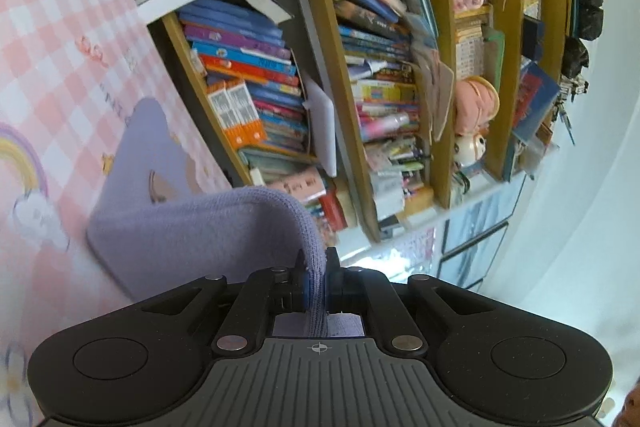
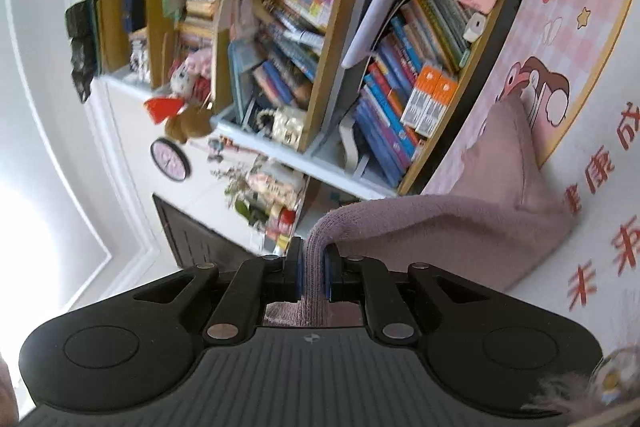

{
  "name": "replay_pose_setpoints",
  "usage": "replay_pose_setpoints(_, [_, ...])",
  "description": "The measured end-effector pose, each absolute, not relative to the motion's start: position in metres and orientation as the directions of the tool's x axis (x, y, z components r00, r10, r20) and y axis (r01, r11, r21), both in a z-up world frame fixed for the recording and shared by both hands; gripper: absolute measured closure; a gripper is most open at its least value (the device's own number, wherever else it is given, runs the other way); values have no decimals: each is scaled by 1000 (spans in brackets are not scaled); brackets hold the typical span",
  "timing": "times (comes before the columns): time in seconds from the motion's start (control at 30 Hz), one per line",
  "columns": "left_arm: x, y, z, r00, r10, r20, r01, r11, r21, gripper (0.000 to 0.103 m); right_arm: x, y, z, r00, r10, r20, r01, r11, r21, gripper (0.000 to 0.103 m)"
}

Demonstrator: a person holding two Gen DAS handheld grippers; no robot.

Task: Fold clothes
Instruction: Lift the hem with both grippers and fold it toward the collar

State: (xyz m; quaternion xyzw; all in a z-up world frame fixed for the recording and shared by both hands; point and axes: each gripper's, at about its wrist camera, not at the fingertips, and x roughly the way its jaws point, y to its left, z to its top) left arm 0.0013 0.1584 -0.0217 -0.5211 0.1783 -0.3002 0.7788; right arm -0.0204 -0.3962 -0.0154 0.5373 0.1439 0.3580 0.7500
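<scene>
A lilac knitted garment (image 1: 176,223) lies partly on the pink checked table cover (image 1: 60,47), with one edge lifted off it. My left gripper (image 1: 316,263) is shut on that lifted ribbed edge, and the cloth runs back between its jaws. In the right wrist view the same garment (image 2: 480,211) looks pinkish-mauve and drapes down to the printed cover (image 2: 592,67). My right gripper (image 2: 314,259) is shut on another ribbed edge of it. Both views are strongly tilted. The rest of the garment is hidden below the gripper bodies.
A crowded bookshelf (image 1: 340,75) stands right behind the table, packed with books, plush toys and bags; it also fills the right wrist view, bookshelf (image 2: 320,47). A white wall (image 1: 580,187) lies beside it. A round clock (image 2: 170,159) and a dark panel (image 2: 200,247) hang on the wall.
</scene>
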Motion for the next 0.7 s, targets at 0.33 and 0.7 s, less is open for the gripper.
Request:
replay_pose_setpoints(0.33, [71,159,-16,779,-627,-4,264,335,-904,98,61,-399,-11,743,657,126,-327,193,925,94])
replay_pose_setpoints(0.7, [124,164,-52,800,-574,-175,100,415,-904,97,139,-388,-45,776,624,-91,-119,287,951,93])
